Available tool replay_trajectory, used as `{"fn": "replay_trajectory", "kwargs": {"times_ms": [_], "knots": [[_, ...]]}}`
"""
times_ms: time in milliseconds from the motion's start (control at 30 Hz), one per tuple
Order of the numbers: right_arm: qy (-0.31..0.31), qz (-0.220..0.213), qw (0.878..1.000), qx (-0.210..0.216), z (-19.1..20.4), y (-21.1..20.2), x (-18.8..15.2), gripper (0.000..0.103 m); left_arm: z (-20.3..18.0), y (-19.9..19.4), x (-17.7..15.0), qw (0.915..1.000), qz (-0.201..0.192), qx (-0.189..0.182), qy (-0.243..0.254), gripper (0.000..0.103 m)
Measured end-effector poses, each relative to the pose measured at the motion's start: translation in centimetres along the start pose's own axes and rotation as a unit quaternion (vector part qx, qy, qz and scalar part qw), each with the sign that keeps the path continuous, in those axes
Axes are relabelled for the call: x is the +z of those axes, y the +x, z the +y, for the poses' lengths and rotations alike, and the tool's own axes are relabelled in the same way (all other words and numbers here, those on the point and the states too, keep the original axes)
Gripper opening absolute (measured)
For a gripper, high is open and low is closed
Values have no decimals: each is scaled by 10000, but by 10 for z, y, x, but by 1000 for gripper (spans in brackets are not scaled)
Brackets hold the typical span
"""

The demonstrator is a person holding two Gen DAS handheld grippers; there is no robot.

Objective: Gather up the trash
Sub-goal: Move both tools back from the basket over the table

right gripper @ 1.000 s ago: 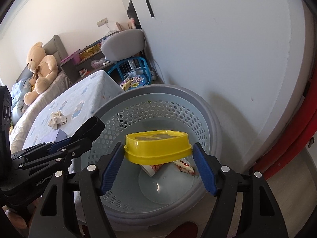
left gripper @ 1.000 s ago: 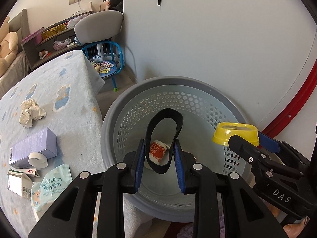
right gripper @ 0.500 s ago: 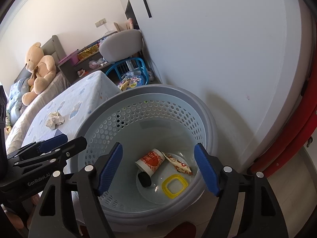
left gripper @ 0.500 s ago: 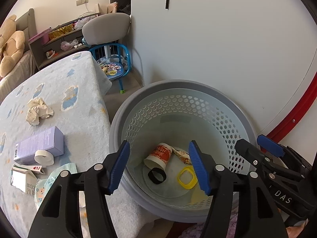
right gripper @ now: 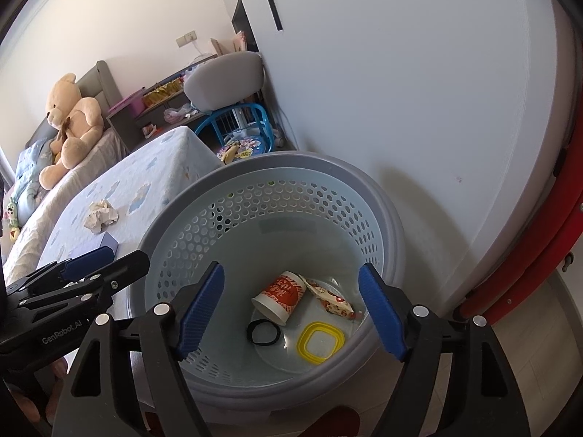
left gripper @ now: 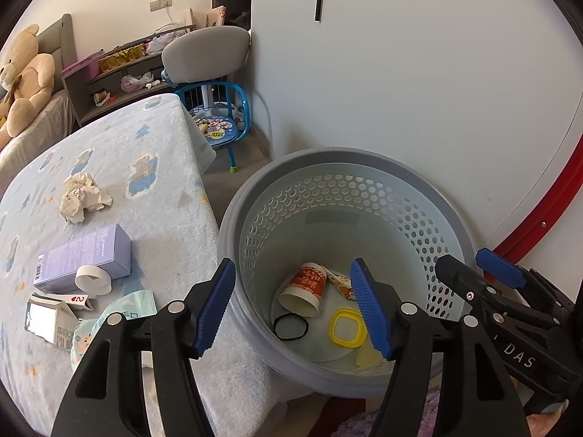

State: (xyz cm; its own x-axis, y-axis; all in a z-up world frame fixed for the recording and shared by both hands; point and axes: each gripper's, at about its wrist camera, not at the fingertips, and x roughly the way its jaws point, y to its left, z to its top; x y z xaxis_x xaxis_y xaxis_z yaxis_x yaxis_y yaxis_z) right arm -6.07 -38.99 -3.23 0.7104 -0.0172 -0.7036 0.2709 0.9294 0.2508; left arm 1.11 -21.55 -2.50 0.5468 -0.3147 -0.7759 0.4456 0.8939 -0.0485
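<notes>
Beside the table stands a grey perforated basket. On its floor lie a red paper cup, a black band, a yellow lid and a wrapper. My left gripper hovers over the basket's near rim, its jaws opening with nothing between them. My right gripper hangs over the basket too, jaws opening and empty. On the table lie crumpled paper, a purple box, a tape roll, a small carton and a wipes packet.
The table has a pale blue patterned cloth and touches the basket's left side. A white wall rises right behind the basket, with a red frame at the right. A blue child's chair and a shelf stand farther back.
Both grippers opened. The black band left the left gripper and the yellow lid left the right one; both now lie on the basket floor.
</notes>
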Motion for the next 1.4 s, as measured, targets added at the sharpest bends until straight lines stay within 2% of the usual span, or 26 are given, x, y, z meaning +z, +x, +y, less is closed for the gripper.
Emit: {"fn": "replay_trajectory", "kwargs": {"times_ms": [367, 733, 1033, 1400], "knots": [[-101, -15, 9999, -33, 7, -3, -5, 77, 13, -17, -10, 9999, -84, 120, -87, 66], [-181, -51, 9997, 149, 22, -15, -17, 81, 49, -41, -33, 9983, -134, 385, -414, 66], [-420, 91, 9979, 485, 66, -30, -35, 81, 106, -65, -63, 9930, -105, 769, -891, 66], [-956, 145, 9900, 1024, 137, -38, -46, 81, 174, -97, -95, 9803, -176, 1300, -1478, 66]]}}
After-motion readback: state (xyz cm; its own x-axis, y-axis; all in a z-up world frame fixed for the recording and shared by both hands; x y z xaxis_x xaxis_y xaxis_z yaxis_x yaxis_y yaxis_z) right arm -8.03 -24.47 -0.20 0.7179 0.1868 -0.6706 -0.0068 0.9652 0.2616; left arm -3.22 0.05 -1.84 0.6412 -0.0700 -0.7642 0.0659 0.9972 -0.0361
